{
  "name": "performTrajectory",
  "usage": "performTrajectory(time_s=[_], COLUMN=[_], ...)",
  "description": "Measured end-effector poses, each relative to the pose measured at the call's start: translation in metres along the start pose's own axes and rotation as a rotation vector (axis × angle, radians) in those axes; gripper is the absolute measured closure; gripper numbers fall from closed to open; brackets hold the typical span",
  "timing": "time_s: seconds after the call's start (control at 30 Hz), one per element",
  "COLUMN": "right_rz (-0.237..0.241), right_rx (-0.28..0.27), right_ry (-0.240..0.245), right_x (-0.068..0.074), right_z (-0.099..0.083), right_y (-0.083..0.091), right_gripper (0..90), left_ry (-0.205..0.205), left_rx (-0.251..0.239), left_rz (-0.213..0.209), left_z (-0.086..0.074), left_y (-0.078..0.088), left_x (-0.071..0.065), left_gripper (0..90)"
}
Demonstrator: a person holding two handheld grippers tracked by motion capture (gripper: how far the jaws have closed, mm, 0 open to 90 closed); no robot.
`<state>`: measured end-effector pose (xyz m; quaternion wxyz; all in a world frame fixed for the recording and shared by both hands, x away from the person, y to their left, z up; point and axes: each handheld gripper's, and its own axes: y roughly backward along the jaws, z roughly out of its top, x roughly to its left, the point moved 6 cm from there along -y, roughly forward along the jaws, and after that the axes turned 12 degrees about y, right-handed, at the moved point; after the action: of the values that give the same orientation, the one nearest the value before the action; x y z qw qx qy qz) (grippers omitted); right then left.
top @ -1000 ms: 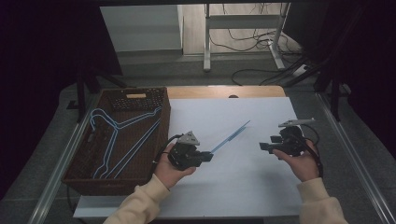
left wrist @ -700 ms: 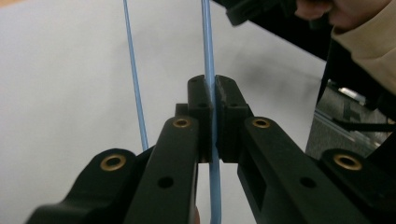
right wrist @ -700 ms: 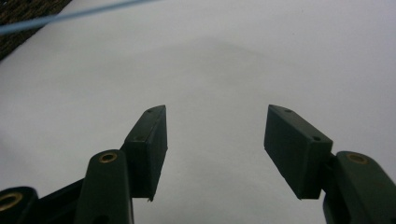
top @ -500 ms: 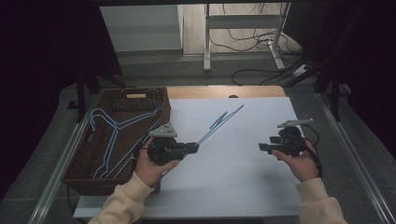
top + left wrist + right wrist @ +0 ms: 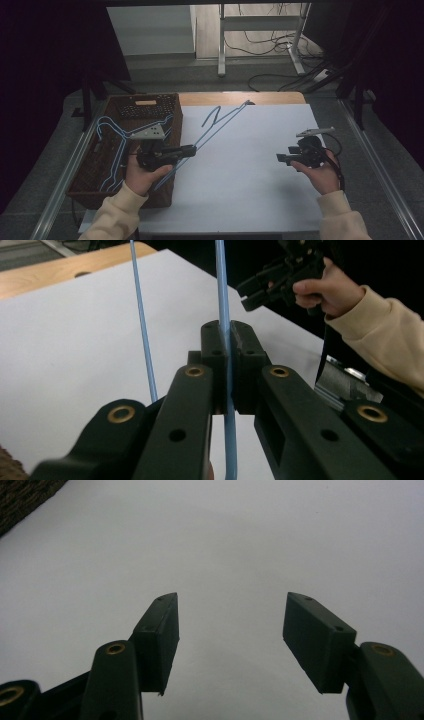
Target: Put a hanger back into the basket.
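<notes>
A blue hanger [image 5: 220, 125] is clamped in the left gripper [image 5: 227, 347] jaws above the tabletop [image 5: 250, 170]; the right gripper [image 5: 230, 625] view shows its jaws wide apart.

Smooth blue wire hanger [image 5: 220, 126], woven wicker basket [image 5: 90, 172], matt white table [image 5: 250, 165].
</notes>
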<state>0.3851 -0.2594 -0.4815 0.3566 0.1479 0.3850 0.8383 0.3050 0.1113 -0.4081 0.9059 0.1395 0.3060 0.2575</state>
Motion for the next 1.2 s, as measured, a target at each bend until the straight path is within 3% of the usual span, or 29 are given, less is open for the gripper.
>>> performTrajectory(time_s=[0.43,0.67,0.97,1.2], right_rz=[0.011,0.014,0.006,0.016], right_rx=[0.006,0.008,0.013,0.01], right_ry=[0.019,0.057,0.049,0.077], right_x=[0.004,0.008,0.007,0.01], right_z=[0.0,0.0,-0.002,-0.003], right_y=[-0.003,-0.007,-0.007,-0.013], right_gripper=[37.2,33.6,32.6,29.0], left_ry=[0.034,0.052,0.078,0.097], left_rx=[-0.087,-0.105,-0.128,-0.129], left_rz=[0.012,0.037,0.069,0.093], left_z=[0.011,0.013,0.012,0.009], left_y=[0.039,0.05,0.065,0.074], left_x=[0.016,0.027,0.043,0.056], left_gripper=[86.4,86.4,86.5,86.4])
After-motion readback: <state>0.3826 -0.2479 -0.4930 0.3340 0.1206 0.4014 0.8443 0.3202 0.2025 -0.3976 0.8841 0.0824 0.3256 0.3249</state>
